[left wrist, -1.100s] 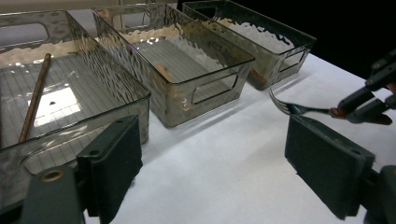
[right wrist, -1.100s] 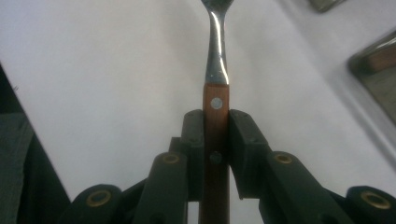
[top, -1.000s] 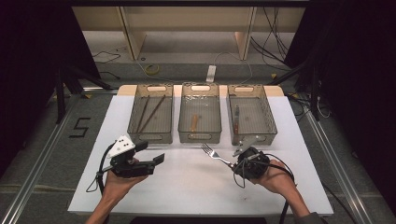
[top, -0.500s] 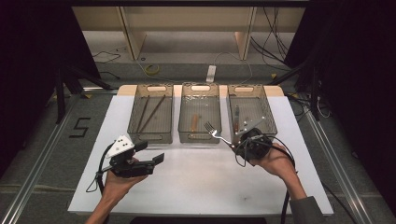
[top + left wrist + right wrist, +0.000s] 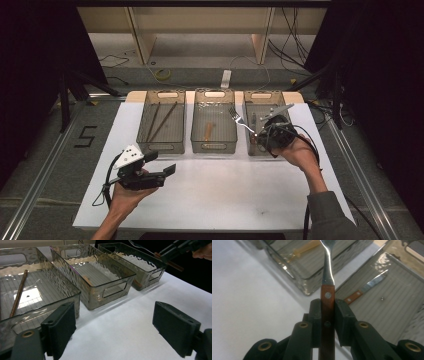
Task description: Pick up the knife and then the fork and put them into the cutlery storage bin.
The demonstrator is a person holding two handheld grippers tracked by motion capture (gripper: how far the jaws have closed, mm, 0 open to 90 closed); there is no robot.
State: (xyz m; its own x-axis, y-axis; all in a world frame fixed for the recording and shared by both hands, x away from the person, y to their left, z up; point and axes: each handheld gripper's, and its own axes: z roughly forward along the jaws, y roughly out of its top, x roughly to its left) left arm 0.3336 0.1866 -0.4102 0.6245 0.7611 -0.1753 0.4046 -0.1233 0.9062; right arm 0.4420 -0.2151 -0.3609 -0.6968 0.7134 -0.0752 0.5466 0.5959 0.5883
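Note:
A fork [image 5: 241, 121] with a brown wooden handle sticks out of my right gripper [image 5: 257, 134], which is shut on that handle. It hangs over the right bin [image 5: 261, 92], tines pointing left toward the middle bin [image 5: 214, 149]. In the right gripper view both pads clamp the fork handle [image 5: 327, 302], and a wooden-handled knife [image 5: 367, 288] lies in the bin below. My left gripper [image 5: 161, 163] is held open above the white table sheet, in front of the left bin [image 5: 160, 150]. Its jaws stand wide apart with nothing between them [image 5: 117, 327].
Three clear bins stand in a row at the back of the white sheet [image 5: 225, 195]. The left one holds chopsticks [image 5: 159, 120], the middle one a tan utensil [image 5: 208, 131]. Dark floor and cables surround the table.
My right gripper has carried the fork away from the person and upward, from the sheet in front of the bins to above the right bin. The left gripper has kept still.

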